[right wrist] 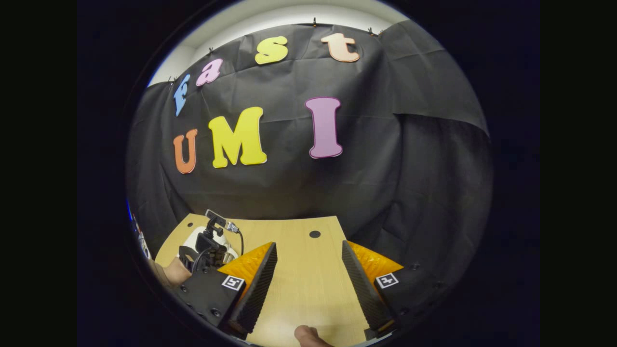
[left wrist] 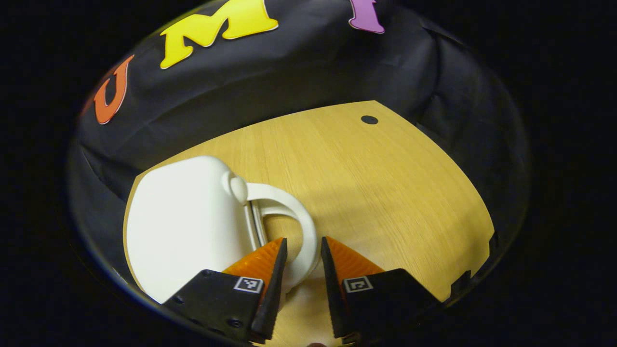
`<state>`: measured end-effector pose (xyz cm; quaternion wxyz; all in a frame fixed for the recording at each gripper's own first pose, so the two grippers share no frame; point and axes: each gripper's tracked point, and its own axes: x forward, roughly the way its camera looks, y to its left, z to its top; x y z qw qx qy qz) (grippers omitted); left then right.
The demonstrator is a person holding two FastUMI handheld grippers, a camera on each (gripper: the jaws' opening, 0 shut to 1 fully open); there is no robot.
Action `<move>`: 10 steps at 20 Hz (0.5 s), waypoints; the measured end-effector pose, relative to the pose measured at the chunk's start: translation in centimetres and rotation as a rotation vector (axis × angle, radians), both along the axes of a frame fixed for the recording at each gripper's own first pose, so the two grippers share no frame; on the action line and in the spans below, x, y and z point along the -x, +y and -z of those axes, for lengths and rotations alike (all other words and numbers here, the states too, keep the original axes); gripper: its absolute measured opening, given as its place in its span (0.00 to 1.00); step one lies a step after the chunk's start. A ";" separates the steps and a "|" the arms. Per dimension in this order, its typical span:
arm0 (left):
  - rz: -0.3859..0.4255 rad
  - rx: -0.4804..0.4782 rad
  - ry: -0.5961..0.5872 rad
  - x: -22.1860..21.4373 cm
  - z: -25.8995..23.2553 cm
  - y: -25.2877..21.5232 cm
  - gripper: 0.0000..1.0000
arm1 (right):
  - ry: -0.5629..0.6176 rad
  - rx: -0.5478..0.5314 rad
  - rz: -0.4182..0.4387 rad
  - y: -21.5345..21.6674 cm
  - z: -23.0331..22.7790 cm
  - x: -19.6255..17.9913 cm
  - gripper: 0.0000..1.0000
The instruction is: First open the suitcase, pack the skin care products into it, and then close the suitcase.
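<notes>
In the left gripper view, the white suitcase (left wrist: 185, 226) is seen lying closed at the near-left of the wooden counter (left wrist: 385, 193), and its curved handle (left wrist: 301, 231) is straddled by the left gripper (left wrist: 303, 253), fingers partly open, nothing pinched yet. So the opening step looks to be in hand; next, a squeeze on the handle and a lift would probably be needed. In the right gripper view, the right gripper (right wrist: 308, 262) is held wide open and empty over bare counter, with the left gripper seen far left by the suitcase. No skin care products can be made out.
</notes>
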<state>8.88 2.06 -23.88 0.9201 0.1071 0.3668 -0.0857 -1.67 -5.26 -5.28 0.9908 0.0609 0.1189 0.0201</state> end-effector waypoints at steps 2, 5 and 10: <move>-0.009 0.025 -0.076 0.5 -2.5 0.5 0.58 | -0.014 0.007 -0.004 1.3 -0.6 -0.6 0.80; -0.041 0.044 -0.189 1.2 -7.1 2.6 1.00 | -0.040 0.018 -0.017 3.8 -1.8 -1.7 0.80; -0.145 0.109 -0.411 3.5 -17.8 6.4 0.98 | -0.111 0.036 -0.034 8.6 -5.3 -3.4 0.80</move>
